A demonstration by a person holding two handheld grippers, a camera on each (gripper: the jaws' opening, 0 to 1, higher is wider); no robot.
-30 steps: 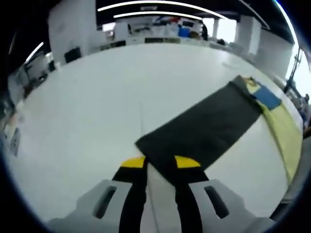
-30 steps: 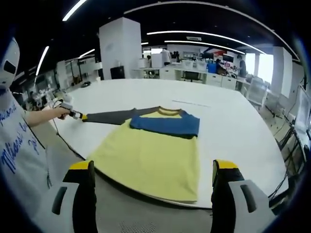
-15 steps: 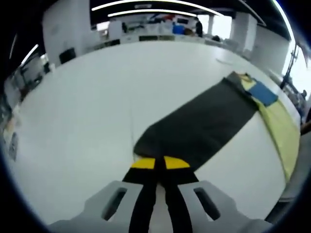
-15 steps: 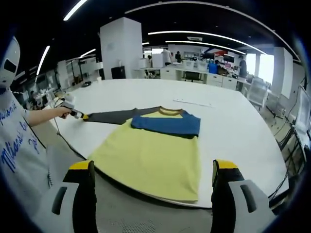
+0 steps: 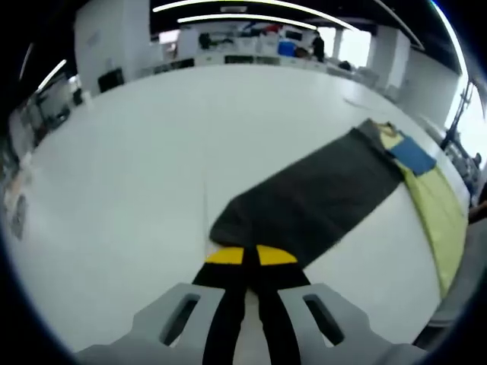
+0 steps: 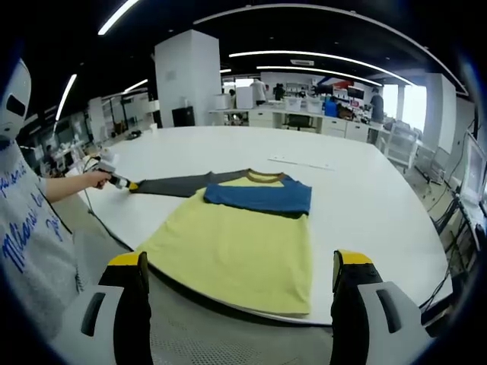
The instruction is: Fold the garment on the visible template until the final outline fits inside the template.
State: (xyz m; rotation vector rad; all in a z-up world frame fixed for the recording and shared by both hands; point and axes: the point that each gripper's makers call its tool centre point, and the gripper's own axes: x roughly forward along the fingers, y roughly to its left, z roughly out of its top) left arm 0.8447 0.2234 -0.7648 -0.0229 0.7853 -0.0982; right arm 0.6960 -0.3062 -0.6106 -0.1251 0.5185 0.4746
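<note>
Large white round table [image 6: 358, 198], carrying a yellow T-shirt [image 6: 236, 255] spread flat near its edge, blue upper band, dark grey sleeve [image 5: 312, 201] stretched sideways.

yellow-blue tee [image 6: 242, 243] flat, sleeve [image 5: 308, 201] out

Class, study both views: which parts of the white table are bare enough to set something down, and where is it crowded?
Bare: the table right of the shirt, beyond its collar, and left of the dark sleeve. Crowded: the near edge under the shirt, and the sleeve cuff, pinched by the left hand-held gripper.
</note>
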